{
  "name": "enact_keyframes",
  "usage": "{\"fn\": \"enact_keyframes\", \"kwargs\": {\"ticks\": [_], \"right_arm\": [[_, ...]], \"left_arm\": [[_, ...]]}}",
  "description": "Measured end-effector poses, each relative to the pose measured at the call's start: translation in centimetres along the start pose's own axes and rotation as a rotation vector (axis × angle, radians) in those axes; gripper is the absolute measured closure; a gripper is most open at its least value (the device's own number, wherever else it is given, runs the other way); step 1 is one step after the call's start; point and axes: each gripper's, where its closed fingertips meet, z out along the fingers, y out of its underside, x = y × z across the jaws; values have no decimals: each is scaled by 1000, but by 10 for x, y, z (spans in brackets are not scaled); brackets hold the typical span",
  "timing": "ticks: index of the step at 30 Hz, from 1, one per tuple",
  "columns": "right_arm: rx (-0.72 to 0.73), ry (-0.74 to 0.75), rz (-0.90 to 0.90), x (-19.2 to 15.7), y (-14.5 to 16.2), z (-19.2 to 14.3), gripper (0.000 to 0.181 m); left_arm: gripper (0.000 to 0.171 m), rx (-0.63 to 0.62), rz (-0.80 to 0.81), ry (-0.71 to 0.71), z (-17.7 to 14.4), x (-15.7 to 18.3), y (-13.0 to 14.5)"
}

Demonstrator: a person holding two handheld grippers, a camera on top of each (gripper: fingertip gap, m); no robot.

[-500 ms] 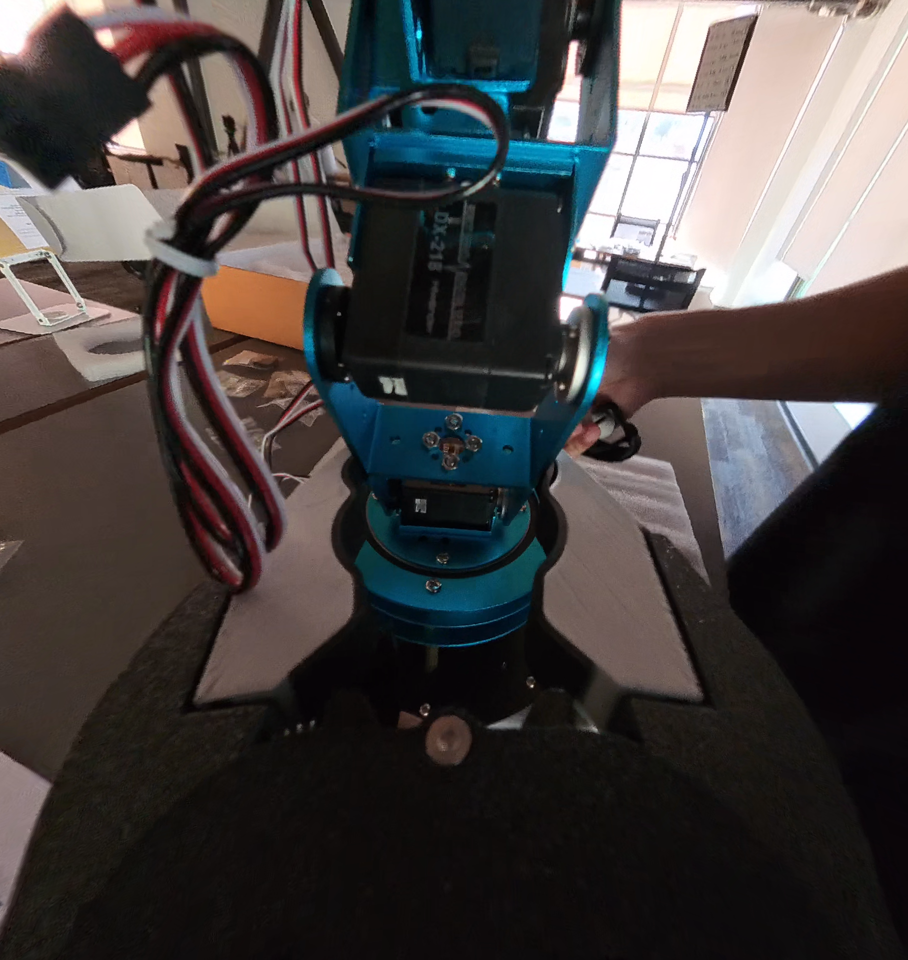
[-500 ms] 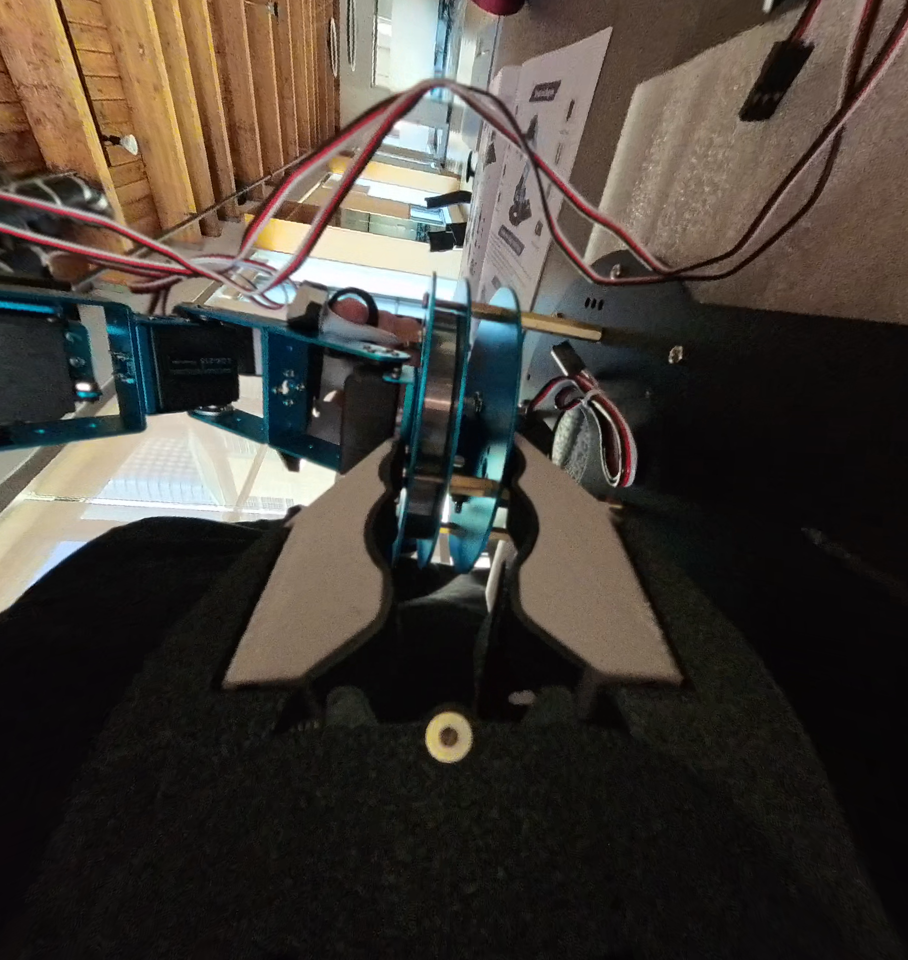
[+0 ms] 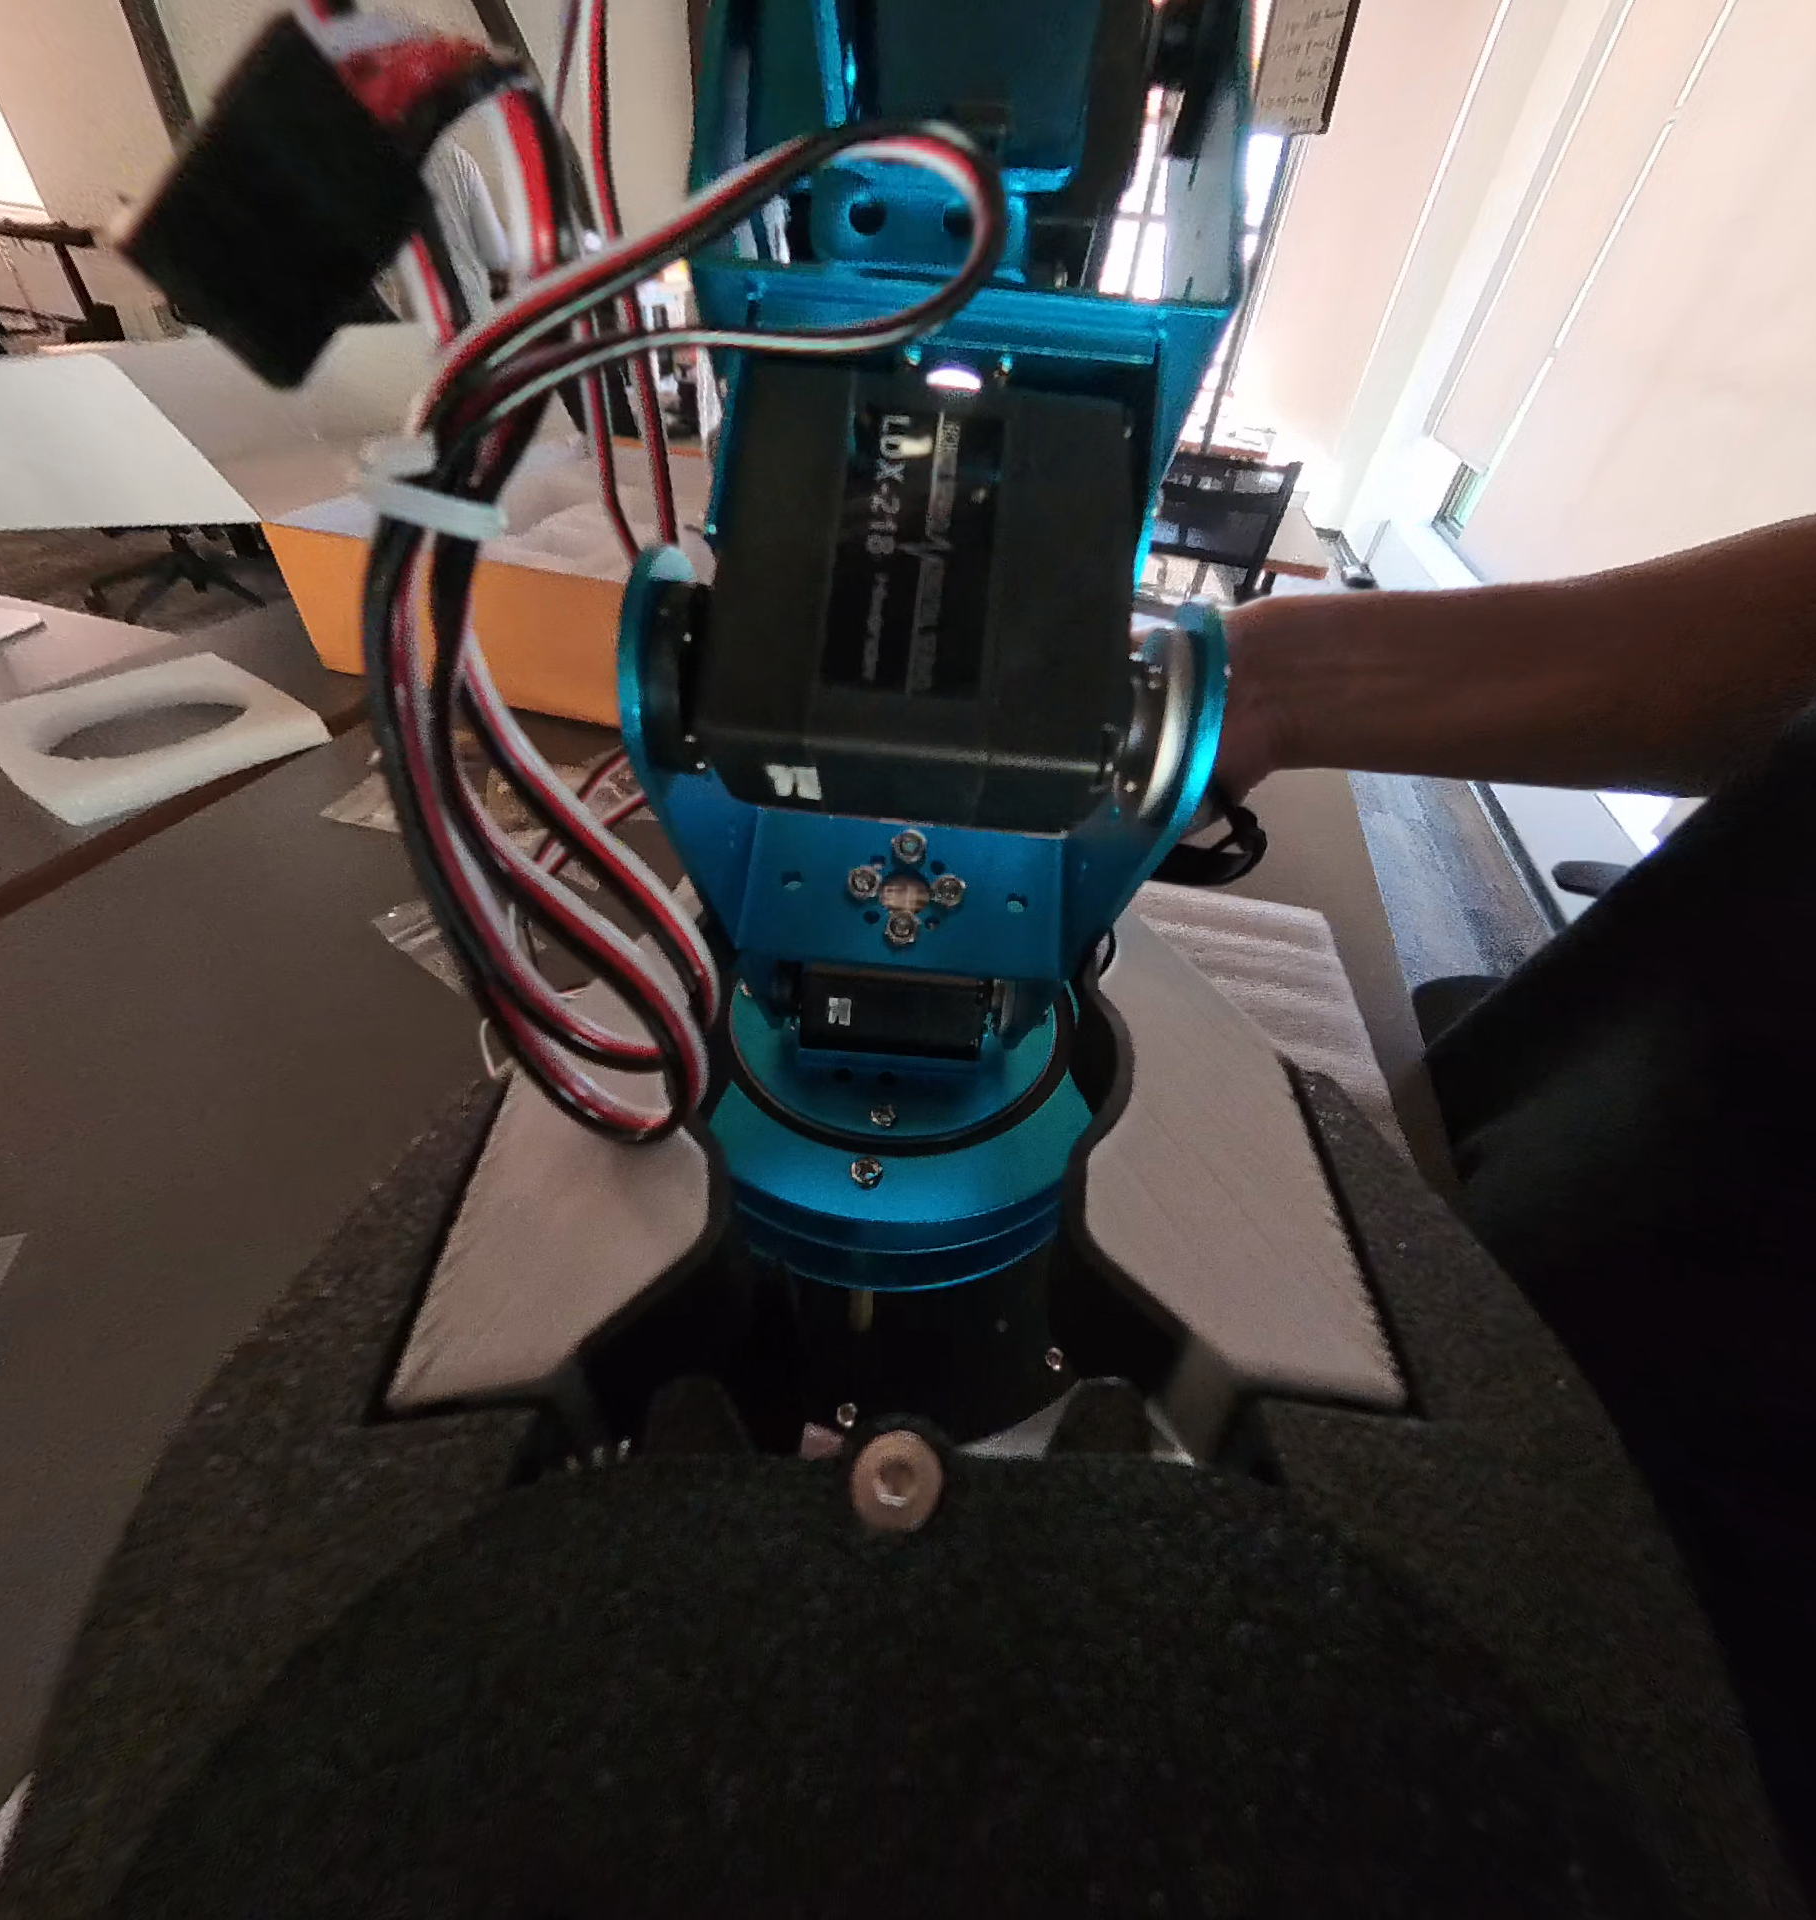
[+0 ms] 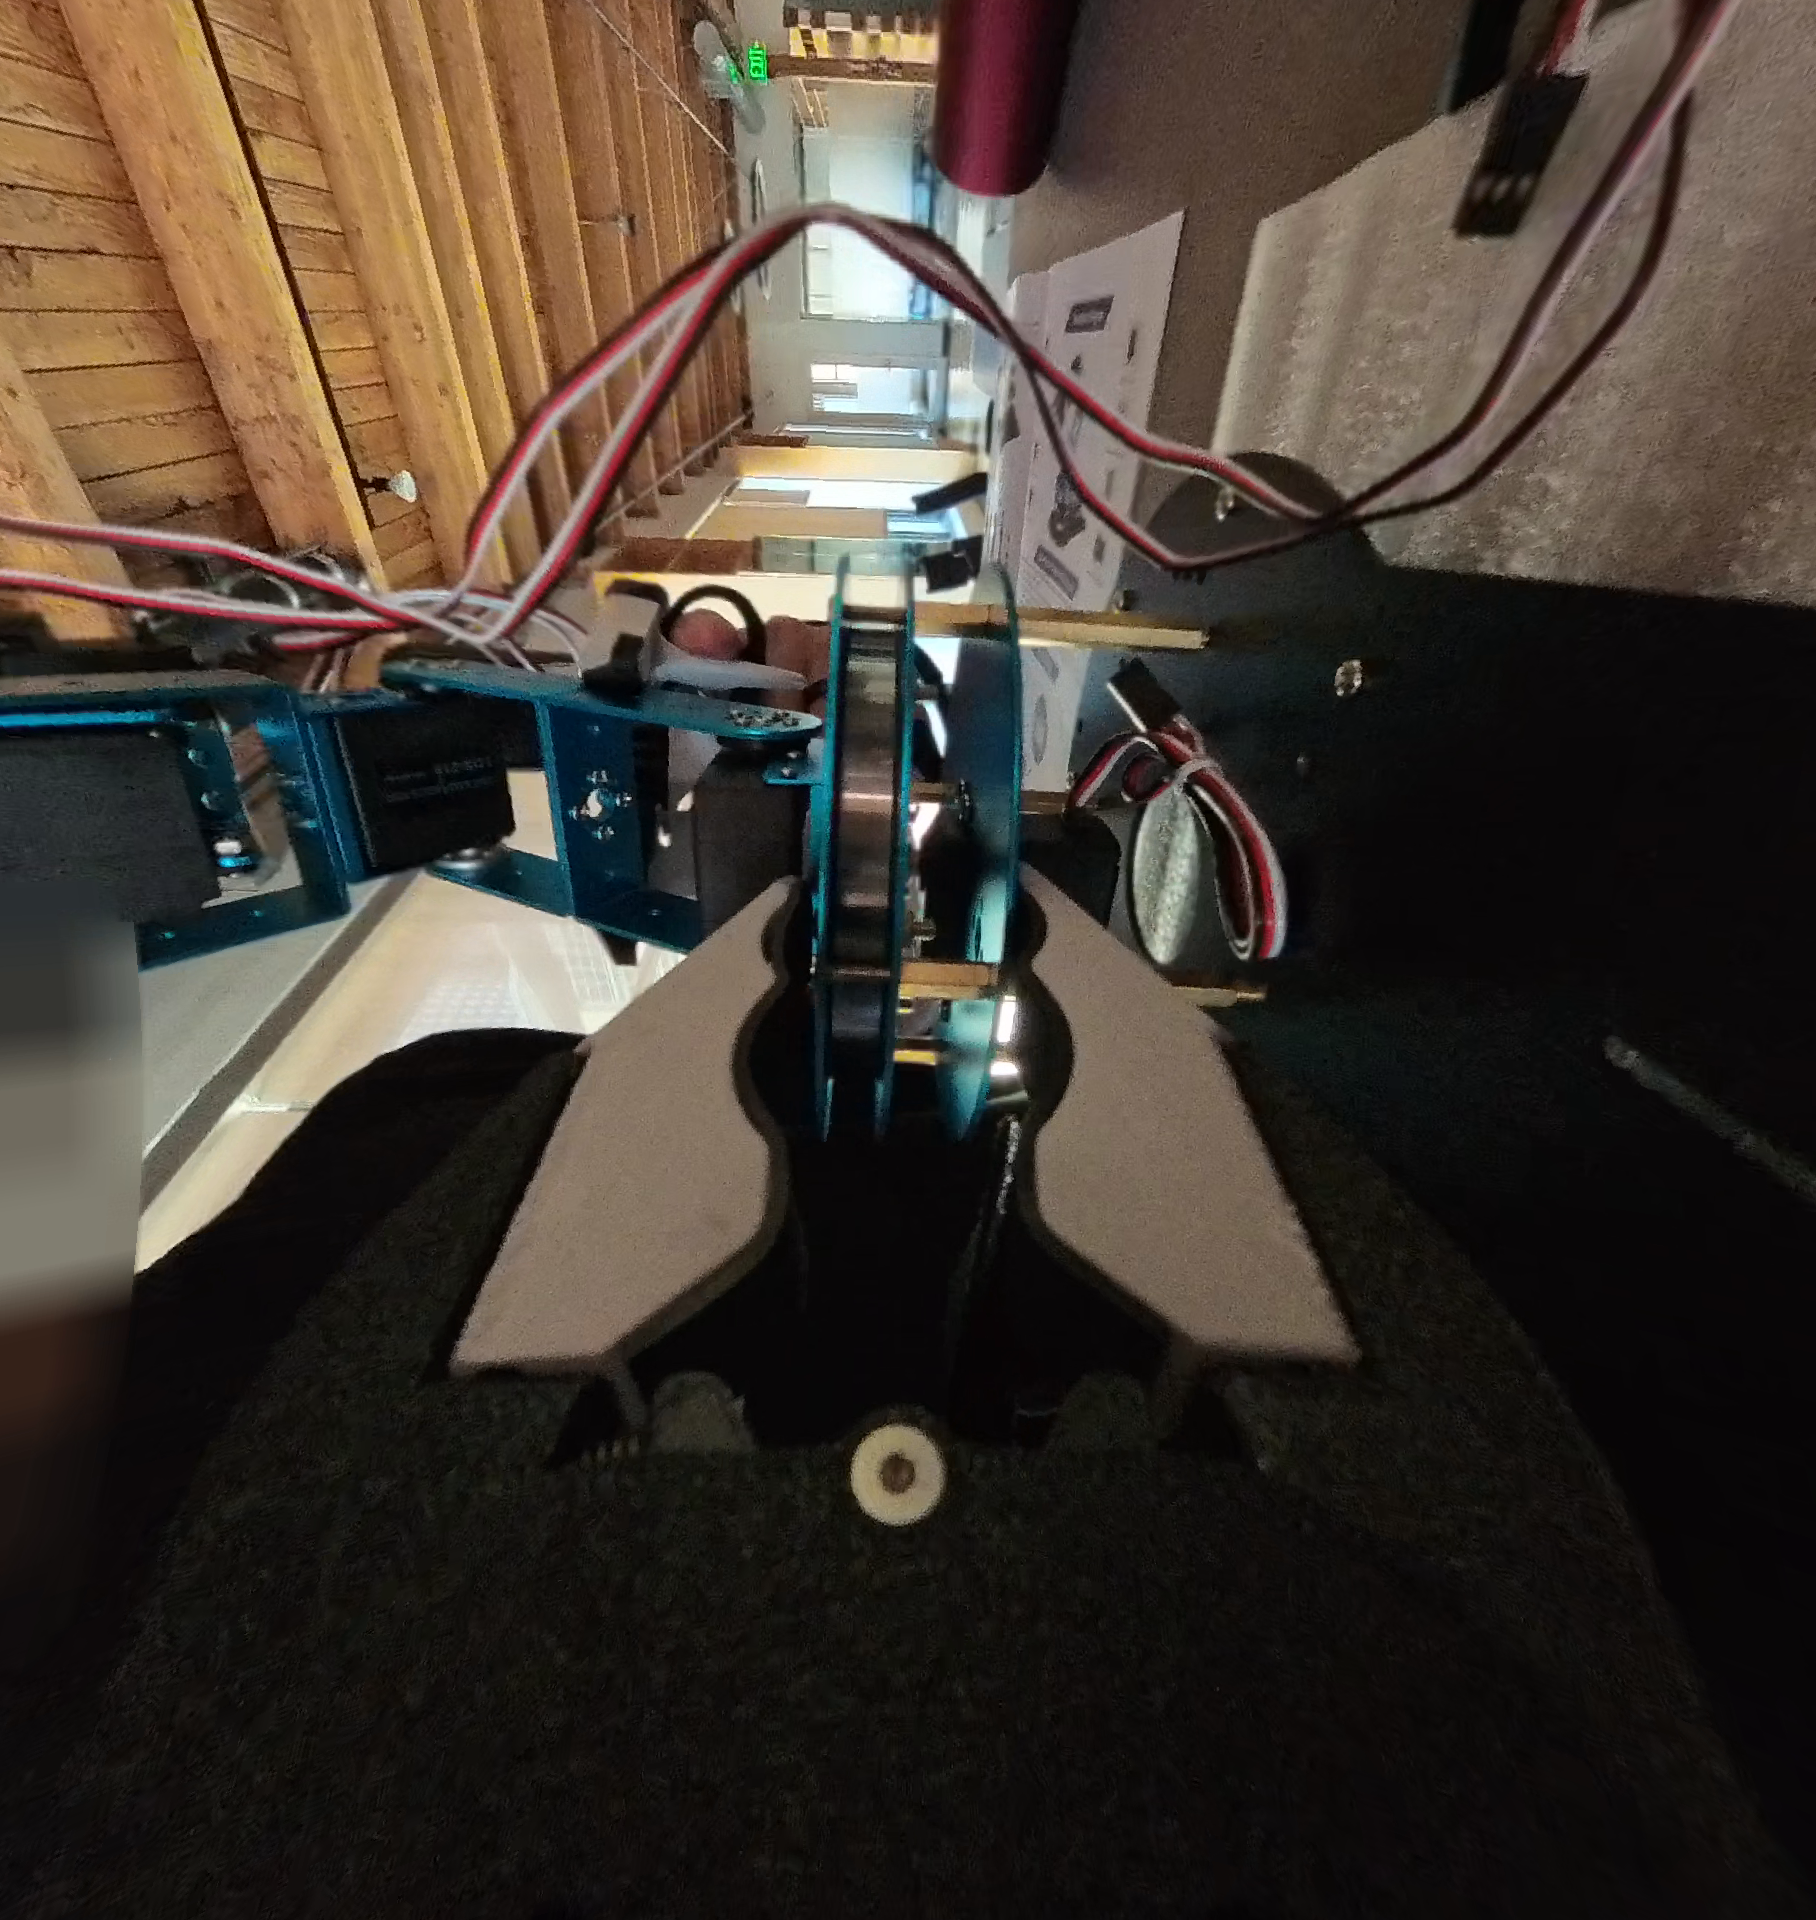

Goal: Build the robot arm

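Observation:
A small blue metal robot arm [image 3: 904,904] with a black servo [image 3: 925,582] stands upright in the left wrist view. My left gripper [image 3: 904,1049] is shut on its round blue base, with a grey pad on either side. Red, white and black wires [image 3: 436,831] loop at its left and end in a black connector [image 3: 270,208]. In the right wrist view the same arm lies sideways. My right gripper [image 4: 909,904] is shut on the base's two blue discs [image 4: 852,831], beside a black base plate [image 4: 1506,779] joined by brass standoffs [image 4: 1101,629].
A person's forearm [image 3: 1506,665] reaches in behind the arm from the right. A brown table [image 3: 156,1091] holds a white foam piece [image 3: 135,727] and an orange box [image 3: 530,644]. The right wrist view shows a printed sheet [image 4: 1101,343], a dark red cylinder [image 4: 997,94] and grey foam sheet [image 4: 1610,364]. Some 8 cm of space lies between my two pairs of fingers.
Both grippers and the robot arm have shifted a little together. The wire bundle and black connector have swung right in the left wrist view. Both grips are unchanged.

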Motion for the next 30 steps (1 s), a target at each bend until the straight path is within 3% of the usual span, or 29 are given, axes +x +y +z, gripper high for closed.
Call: {"fn": "enact_keyframes", "kwargs": {"ticks": [5, 9, 15, 19, 25, 30], "right_arm": [[-42, 54, -85, 5, -6, -5, 144], [-50, 15, -78, -1, -8, -8, 145], [83, -50, -32, -43, -23, -19, 145], [100, -17, -16, -59, -27, -33, 144], [16, 205, 92, -30, -67, -69, 147], [-22, 322, 133, -13, -94, -76, 144]], "left_arm": [[107, -29, 59, 19, 9, -3, 0], [107, -44, 101, 46, 14, -3, -9], [108, 27, 5, 61, 12, -15, -42], [108, 35, -42, 71, 20, -18, -58], [108, -8, -118, 36, 57, -49, -27], [108, 50, -273, 8, 69, -78, -4]]}}
